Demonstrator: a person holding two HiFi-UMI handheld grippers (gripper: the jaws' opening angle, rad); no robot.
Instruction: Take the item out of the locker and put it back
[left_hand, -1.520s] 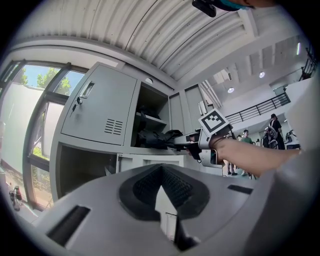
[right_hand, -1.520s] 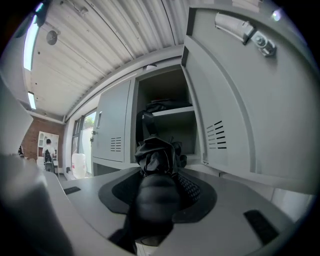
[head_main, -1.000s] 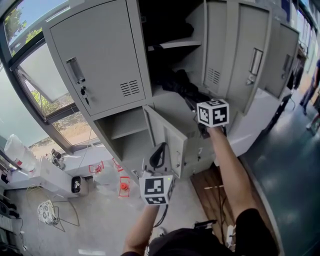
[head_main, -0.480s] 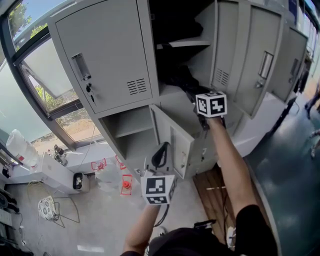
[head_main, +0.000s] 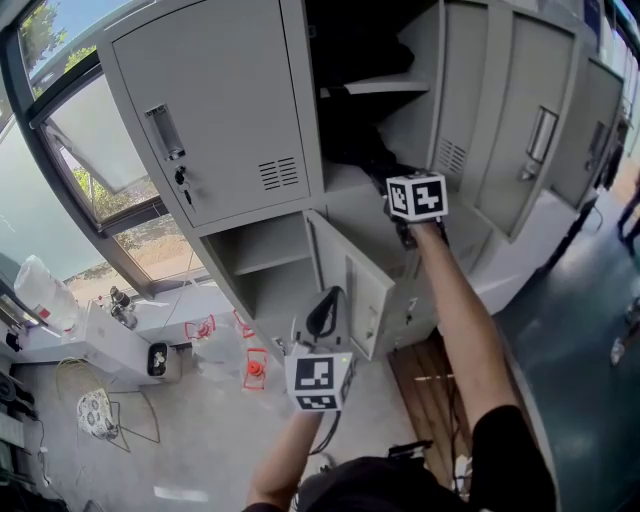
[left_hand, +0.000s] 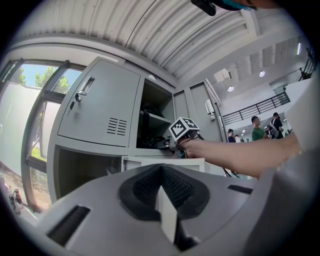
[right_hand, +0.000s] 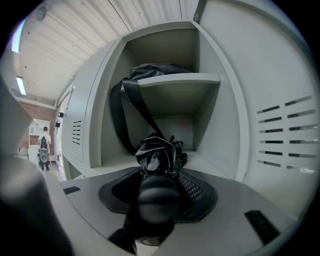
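Right claw (right_hand: 157, 199) pinches a crumpled black umbrella (right_hand: 159, 152) by its knob; left claw (left_hand: 165, 210) pressed together.

Head view: marker cube (head_main: 417, 196) covers the jaws of the right gripper (head_main: 392, 208). Locker (head_main: 350, 130) interior too dark to resolve.
Right gripper view: umbrella (right_hand: 159, 152) handle blurred, close to the lens. Black bag (right_hand: 155, 70) mostly hidden behind shelf (right_hand: 177, 80).
Left gripper view: distant people (left_hand: 257, 129) too small to make out.

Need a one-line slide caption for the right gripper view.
Right gripper grips a black folded umbrella by its handle, facing the open grey metal locker.
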